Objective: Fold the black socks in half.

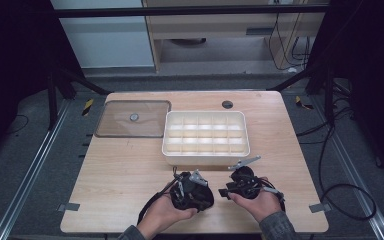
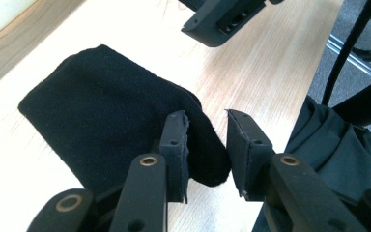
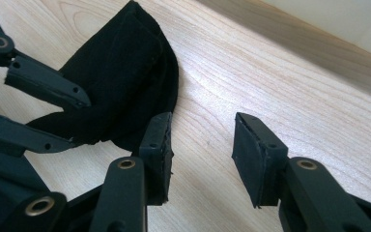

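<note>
1. High view: near the worktop's (image 1: 120,170) front edge, the left gripper (image 1: 192,186) and right gripper (image 1: 244,181) meet over a black sock (image 1: 195,196). The white compartment box (image 1: 206,156) sits just behind them, its clear lid (image 1: 130,120) toward the back left corner.
2. Left gripper view: jaws parted, one pad (image 2: 175,145) against the sock (image 2: 106,116), not pinching it. The worktop's right edge lies close.
3. Right gripper view: jaws apart on bare wood, the sock (image 3: 125,82) just beside. Folding appears under way; next, a fresh pinch on the cloth's edge, with open room leftward.
</note>
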